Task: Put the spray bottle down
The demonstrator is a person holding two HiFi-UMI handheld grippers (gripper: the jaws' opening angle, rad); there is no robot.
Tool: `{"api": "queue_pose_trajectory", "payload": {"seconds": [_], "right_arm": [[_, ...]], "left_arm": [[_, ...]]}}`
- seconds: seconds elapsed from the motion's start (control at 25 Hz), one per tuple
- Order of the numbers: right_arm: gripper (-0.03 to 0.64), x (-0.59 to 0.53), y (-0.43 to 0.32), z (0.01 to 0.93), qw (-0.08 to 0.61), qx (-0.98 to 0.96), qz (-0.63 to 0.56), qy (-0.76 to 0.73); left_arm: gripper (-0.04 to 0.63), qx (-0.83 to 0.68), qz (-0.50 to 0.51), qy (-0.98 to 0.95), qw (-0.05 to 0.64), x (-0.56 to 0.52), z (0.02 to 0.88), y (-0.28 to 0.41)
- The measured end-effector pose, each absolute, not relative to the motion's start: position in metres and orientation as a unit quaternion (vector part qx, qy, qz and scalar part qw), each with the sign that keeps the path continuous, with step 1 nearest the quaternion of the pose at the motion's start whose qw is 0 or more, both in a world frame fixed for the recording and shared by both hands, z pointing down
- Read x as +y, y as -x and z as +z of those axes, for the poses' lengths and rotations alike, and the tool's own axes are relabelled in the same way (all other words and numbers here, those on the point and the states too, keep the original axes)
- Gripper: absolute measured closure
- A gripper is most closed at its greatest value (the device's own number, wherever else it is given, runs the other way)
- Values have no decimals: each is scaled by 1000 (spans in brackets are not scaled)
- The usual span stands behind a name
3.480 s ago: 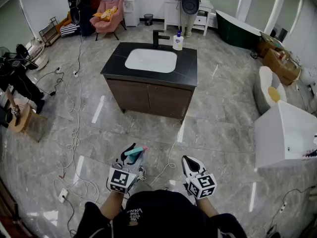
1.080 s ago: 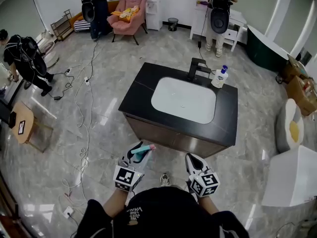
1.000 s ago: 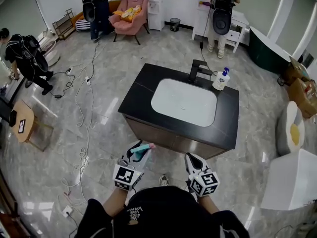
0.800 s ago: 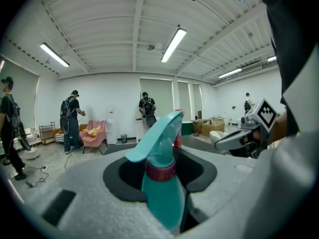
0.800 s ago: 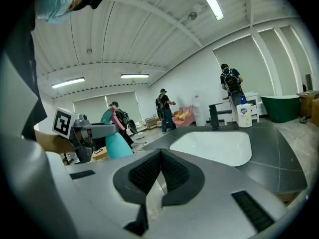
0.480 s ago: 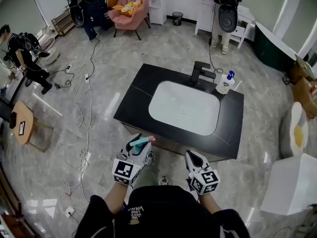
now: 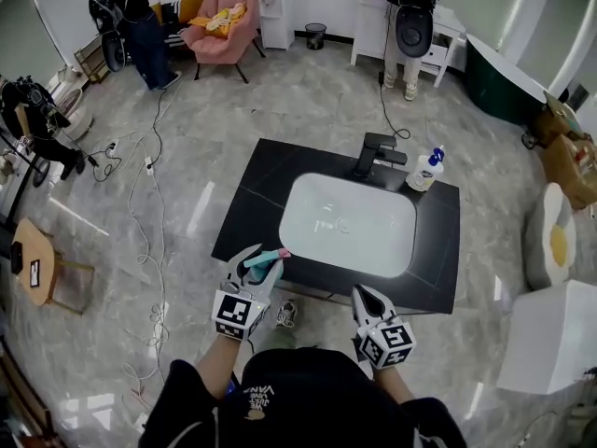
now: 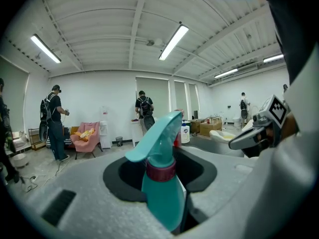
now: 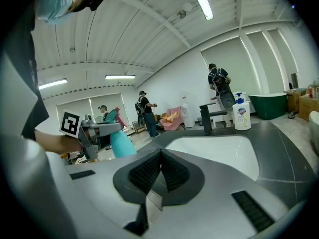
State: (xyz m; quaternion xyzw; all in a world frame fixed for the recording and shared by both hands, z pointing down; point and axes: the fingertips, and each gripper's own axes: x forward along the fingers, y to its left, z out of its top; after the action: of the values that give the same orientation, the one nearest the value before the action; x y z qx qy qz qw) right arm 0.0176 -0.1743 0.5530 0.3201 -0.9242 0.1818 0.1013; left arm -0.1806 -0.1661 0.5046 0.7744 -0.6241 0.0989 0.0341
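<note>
The left claw [image 7: 255,267] is closed part-way around the teal spray bottle [image 8: 162,183], its jaws pressing on the body below the dark red collar, so the trigger head rises out between them and points ahead. The bottle is carried in the air, resting on nothing. Just to that claw's right, well apart from it, the right claw [image 9: 159,169] has its jaws shut together with nothing between them. Directly ahead of both claws lies the near edge of a black vanity counter [image 7: 250,203]; the bottle's pink nozzle tip sits about over that edge. Ahead of the right claw, and ahead-right of the left, is the white basin [image 7: 350,224] sunk into the counter. Beyond the basin stands a black faucet [image 7: 375,152], with a white soap bottle [image 7: 425,170] just to its right. Far ahead of the left claw is a pink armchair [image 7: 219,24] against the wall, with people standing nearby.
</note>
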Motion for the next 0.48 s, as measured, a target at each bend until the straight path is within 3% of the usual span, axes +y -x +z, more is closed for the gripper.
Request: {"api": "queue_pose_trajectory", "payload": {"seconds": [0.48], "right_arm": [[615,-229,39,554,96,-911,186,-356]], "left_arm": [[428,-596,99,-797,6,-275,506,244]]}}
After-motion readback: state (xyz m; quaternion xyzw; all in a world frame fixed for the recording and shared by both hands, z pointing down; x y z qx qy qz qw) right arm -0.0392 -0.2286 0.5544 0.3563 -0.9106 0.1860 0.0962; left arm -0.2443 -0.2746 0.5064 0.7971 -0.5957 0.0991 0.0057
